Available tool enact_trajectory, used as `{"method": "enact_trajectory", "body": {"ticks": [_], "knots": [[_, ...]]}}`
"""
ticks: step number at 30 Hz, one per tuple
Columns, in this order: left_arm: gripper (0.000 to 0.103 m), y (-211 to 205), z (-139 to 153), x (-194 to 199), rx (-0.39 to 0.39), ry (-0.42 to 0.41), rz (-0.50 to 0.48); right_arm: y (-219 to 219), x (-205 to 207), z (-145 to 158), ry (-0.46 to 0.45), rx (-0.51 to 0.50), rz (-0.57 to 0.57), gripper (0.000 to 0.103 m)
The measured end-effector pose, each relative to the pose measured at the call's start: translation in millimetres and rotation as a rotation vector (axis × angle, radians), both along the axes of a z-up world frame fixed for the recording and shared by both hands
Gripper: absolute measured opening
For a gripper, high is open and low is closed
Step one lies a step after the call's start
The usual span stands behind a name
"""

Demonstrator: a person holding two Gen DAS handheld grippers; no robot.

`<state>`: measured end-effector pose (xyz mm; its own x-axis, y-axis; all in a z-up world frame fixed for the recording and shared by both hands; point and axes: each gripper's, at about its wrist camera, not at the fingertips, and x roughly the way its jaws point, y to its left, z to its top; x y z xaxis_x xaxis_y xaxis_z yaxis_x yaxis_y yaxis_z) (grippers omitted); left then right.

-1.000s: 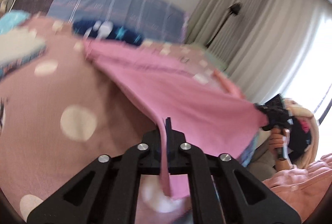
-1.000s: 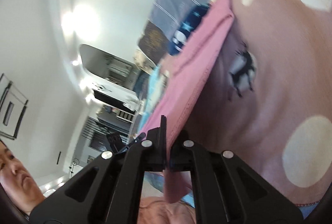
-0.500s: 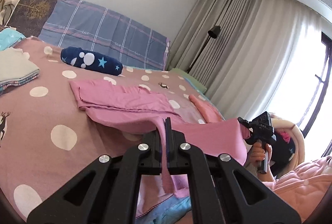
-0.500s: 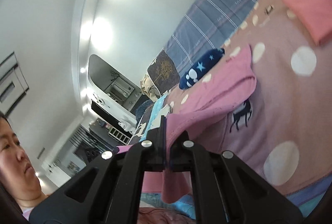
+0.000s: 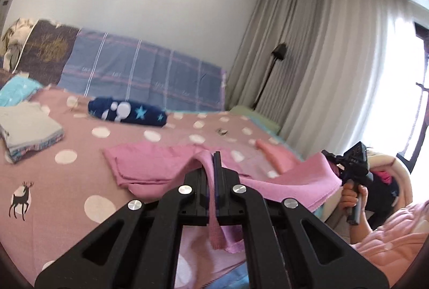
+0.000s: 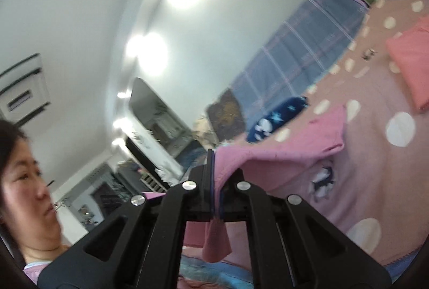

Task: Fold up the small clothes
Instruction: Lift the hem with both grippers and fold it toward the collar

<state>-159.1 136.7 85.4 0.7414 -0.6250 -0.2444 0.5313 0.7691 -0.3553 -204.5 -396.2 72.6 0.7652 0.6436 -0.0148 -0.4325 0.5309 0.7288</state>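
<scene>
A pink garment (image 5: 161, 165) lies partly folded on the polka-dot bedspread (image 5: 53, 176), its near edge lifted off the bed. My left gripper (image 5: 213, 165) is shut on one near corner of it; a strip of cloth hangs down between the fingers. My right gripper (image 6: 214, 168) is shut on the other near corner of the pink garment (image 6: 295, 144). In the left wrist view the right gripper (image 5: 348, 163) shows at the right, held in a hand, with the cloth stretched between the two.
A folded stack of light clothes (image 5: 26, 128) lies at the left of the bed. A navy star-patterned roll (image 5: 126, 112) lies near the blue plaid pillows (image 5: 139, 80). A folded coral piece (image 6: 413, 61) lies at the right. A pink quilted blanket (image 5: 396, 235) is at lower right.
Both grippers have pulled back toward the bed's near edge and tilted up, carrying the garment's corners. The garment's far part now lies folded flat on the bed.
</scene>
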Motion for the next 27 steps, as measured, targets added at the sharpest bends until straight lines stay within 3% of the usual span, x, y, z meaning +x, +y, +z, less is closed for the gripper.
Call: {"method": "enact_trajectory", "body": {"ticks": [6, 19, 27], "knots": [[0.002, 3, -18, 52, -0.022, 0.104, 0.040, 4, 57, -28, 0.133, 0.023, -0.001, 0.002], [0.002, -2, -31, 199, -0.052, 0.232, 0.092, 9, 189, -23, 0.207, -0.096, -0.037, 0.003], [0.002, -13, -78, 310, -0.023, 0.374, 0.131, 1, 305, -71, 0.358, -0.122, -0.085, 0.003]]}}
